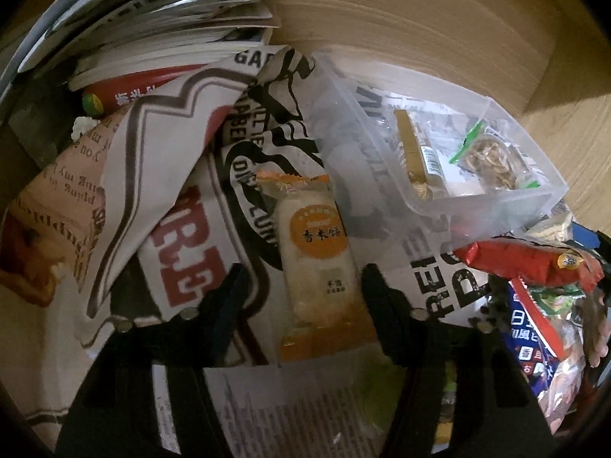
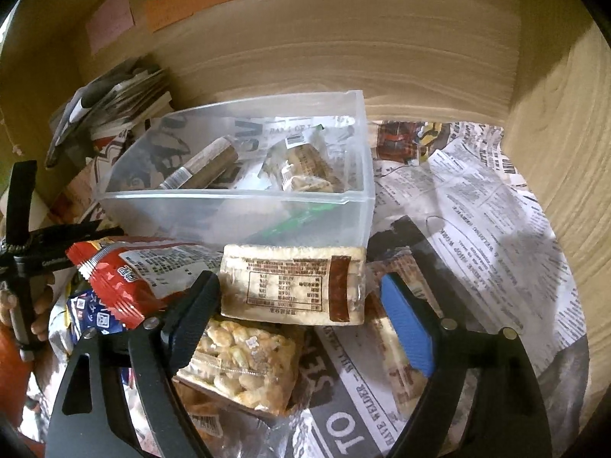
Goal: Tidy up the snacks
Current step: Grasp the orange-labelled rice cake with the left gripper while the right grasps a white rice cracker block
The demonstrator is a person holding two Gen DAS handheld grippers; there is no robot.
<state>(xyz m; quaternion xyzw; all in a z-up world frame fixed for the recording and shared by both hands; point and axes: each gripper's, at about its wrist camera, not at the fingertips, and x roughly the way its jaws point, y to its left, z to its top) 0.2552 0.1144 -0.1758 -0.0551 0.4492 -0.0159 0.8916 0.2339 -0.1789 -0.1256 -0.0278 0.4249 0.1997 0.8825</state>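
Left tongs [image 1: 301, 290] spread around orange-labelled rice cracker packet [image 1: 315, 244]; right tongs [image 2: 301, 301] spread, straddling cream rectangular snack bar [image 2: 294, 284].

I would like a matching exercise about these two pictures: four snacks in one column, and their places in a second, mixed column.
1. rice cracker pack
2. peanut brittle bar
3. red packet
4. brown stick pack

A. inside the clear bin
B. between the left gripper fingers
C. under the right gripper, by its left finger
D. left of the right gripper

Pairs: 1-B, 2-C, 3-D, 4-A
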